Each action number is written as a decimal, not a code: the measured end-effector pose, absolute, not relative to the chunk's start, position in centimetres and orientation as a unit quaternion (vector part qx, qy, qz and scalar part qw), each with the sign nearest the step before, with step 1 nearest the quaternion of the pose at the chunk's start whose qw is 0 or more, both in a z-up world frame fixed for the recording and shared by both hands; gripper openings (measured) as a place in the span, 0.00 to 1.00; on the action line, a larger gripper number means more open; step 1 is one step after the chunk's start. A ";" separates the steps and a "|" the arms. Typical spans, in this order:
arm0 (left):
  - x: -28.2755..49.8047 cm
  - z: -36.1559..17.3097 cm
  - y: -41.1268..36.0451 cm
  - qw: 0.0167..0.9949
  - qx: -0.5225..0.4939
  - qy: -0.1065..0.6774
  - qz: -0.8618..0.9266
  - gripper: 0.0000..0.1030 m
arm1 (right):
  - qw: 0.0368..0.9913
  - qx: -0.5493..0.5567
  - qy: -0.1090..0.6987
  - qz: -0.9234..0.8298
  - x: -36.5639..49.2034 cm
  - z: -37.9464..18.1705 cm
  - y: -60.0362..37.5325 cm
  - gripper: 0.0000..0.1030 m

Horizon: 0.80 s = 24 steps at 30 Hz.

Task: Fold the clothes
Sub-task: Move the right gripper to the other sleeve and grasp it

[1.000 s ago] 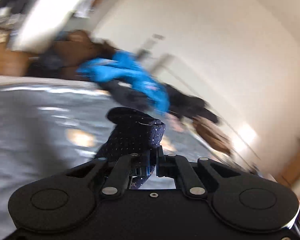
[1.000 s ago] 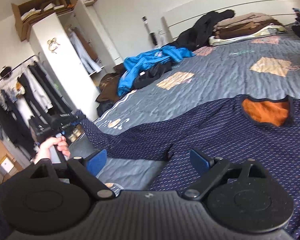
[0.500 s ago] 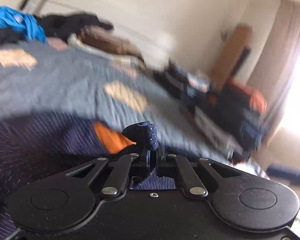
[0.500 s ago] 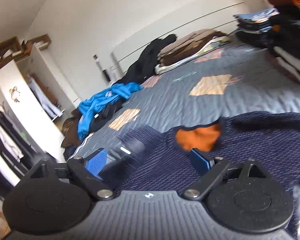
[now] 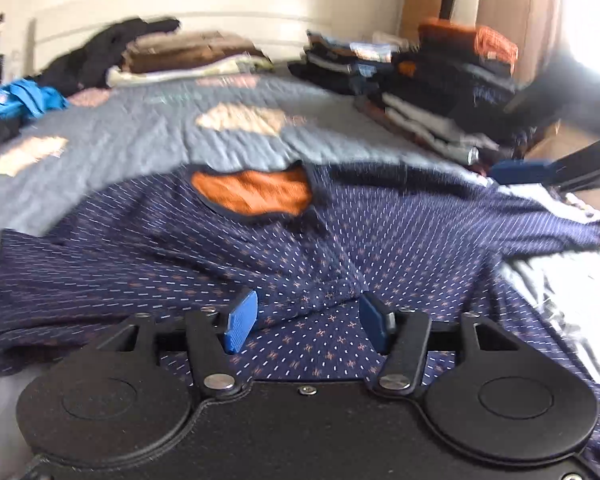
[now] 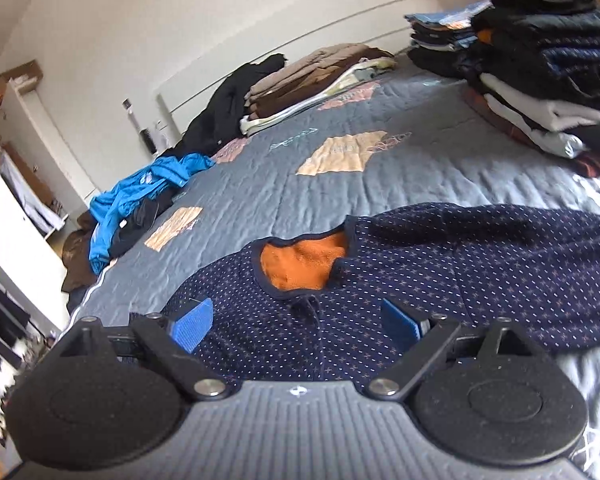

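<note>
A navy dotted top (image 5: 380, 240) with an orange-lined neck opening (image 5: 252, 196) lies spread on the grey quilt (image 5: 140, 136). My left gripper (image 5: 308, 322) hovers low over its lower part. Its jaws are opening, and a ridge of the cloth lies between the blue pads without being pressed. In the right wrist view the same top (image 6: 460, 264) lies under my right gripper (image 6: 296, 326), which stands open just short of the orange neck (image 6: 300, 264), holding nothing. One of the right gripper's blue pads (image 5: 520, 170) shows at the far right of the left wrist view.
Tall stacks of folded clothes (image 6: 540, 60) stand on the bed's right side. A brown folded pile (image 6: 316, 76) and a black garment (image 6: 228, 112) lie by the headboard. A blue jacket (image 6: 140, 196) is heaped at the left edge, and a wardrobe (image 6: 4, 200) stands beyond it.
My left gripper swung across the bed with a bunch of the navy cloth, then let it go and its jaws parted. My right gripper shifted toward the neck opening, still open.
</note>
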<state>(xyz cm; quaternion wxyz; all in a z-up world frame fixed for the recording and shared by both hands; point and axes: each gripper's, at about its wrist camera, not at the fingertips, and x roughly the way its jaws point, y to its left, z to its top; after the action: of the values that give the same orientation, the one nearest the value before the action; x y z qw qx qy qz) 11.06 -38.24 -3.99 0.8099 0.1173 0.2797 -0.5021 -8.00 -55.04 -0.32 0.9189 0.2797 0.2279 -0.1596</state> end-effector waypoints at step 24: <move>14.4 -2.3 -33.4 0.844 0.039 0.283 -0.454 0.67 | 0.804 0.538 0.242 -0.073 -4.2 -11.6 -54.7 0.85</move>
<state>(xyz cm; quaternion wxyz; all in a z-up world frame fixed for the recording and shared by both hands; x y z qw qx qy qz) 14.40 -33.43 -2.32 0.8441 0.0390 0.2832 -0.4537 -4.20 -54.75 -11.55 0.8042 0.5377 0.2422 -0.0734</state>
